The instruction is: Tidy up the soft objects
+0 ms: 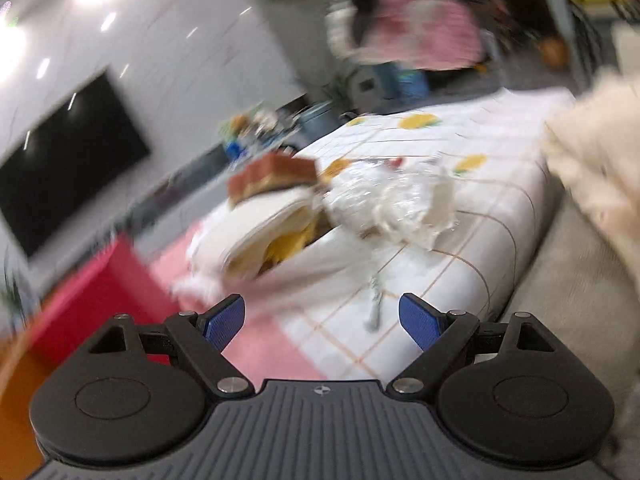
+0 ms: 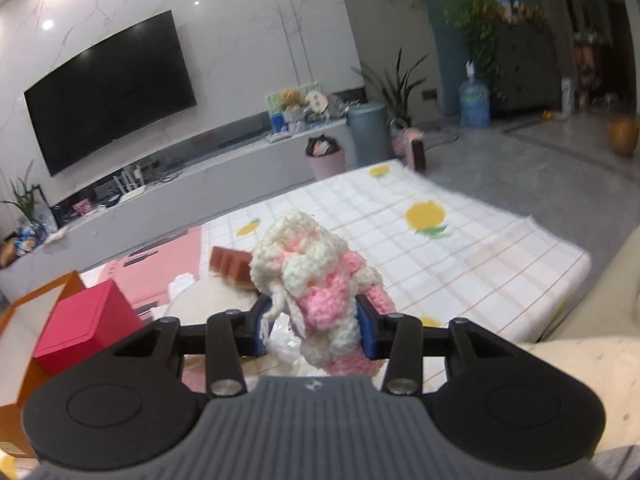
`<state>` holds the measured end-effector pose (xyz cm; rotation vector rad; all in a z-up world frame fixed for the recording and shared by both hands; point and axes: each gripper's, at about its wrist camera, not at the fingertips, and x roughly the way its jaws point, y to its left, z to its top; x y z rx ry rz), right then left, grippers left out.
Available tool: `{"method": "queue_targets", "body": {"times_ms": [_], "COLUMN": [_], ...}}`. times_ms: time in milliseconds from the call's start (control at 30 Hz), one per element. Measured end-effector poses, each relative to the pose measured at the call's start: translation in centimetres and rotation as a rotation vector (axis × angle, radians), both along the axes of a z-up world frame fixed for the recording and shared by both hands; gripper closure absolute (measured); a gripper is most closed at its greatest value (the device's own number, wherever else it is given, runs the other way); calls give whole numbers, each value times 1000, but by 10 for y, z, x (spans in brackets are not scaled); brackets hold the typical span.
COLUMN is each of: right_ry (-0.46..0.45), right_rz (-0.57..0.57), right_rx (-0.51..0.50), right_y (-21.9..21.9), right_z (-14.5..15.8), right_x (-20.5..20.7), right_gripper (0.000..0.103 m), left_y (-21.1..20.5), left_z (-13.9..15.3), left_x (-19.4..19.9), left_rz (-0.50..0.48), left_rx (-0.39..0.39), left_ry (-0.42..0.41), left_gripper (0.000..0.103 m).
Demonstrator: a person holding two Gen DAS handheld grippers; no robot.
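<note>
My right gripper (image 2: 314,330) is shut on a pink and cream knitted piece (image 2: 316,276) and holds it above the checked white cloth (image 2: 460,264) with yellow fruit prints. My left gripper (image 1: 322,322) is open and empty above the same cloth (image 1: 472,216). Ahead of it, blurred, lie a brown sponge block (image 1: 276,178) on a white soft bundle (image 1: 256,224) and a crinkled clear plastic bag (image 1: 384,196). The sponge block (image 2: 230,266) and the white bundle (image 2: 216,302) also show in the right wrist view, behind the knit.
A red box (image 2: 86,326) and an orange box (image 2: 24,312) stand at the left on a pink mat (image 2: 160,276). A TV (image 2: 108,92) hangs on the wall above a low cabinet. A cream cushion (image 1: 600,168) lies at the right. A person in pink (image 1: 420,20) stands behind.
</note>
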<state>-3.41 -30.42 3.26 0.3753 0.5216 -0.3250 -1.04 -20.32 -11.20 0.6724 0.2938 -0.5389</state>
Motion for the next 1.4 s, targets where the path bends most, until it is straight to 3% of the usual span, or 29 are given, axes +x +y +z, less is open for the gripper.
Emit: {"method": "queue_targets", "body": {"times_ms": [167,367,500,567,633,667,800,1400], "right_ry": [31,37,50,54,55,55,59,32], "right_rz": [12,29,36,34,32,33,49,85], "right_rx": [49,85,103,112,115,113,119,107], "right_y": [-6,-8,-11,-12,-12,-11,-11,-8], "right_z": [-9,-12,-16,-17,-17,-17,-18,-13], "right_x": [5,8,10,10,9,9,10,4], "right_gripper": [61,60,60,59,59,59,59,59], "left_y": [-17,-22,-27,-28,-26,-25,-26,29], "left_z": [-9,-10,-13,-15,-15,-16,-15,21], "left_x": [22,56,59,60,58,60,63,26], "left_rz": [-81,-219,-249,-215,-185,-171,-115,25], "left_rx": [120,202,202,169,111,78,-1,-77], "left_ry": [-89,-20,-3,21,70,95,174,249], "left_gripper": [1,3,16,26,50,55,97,101]}}
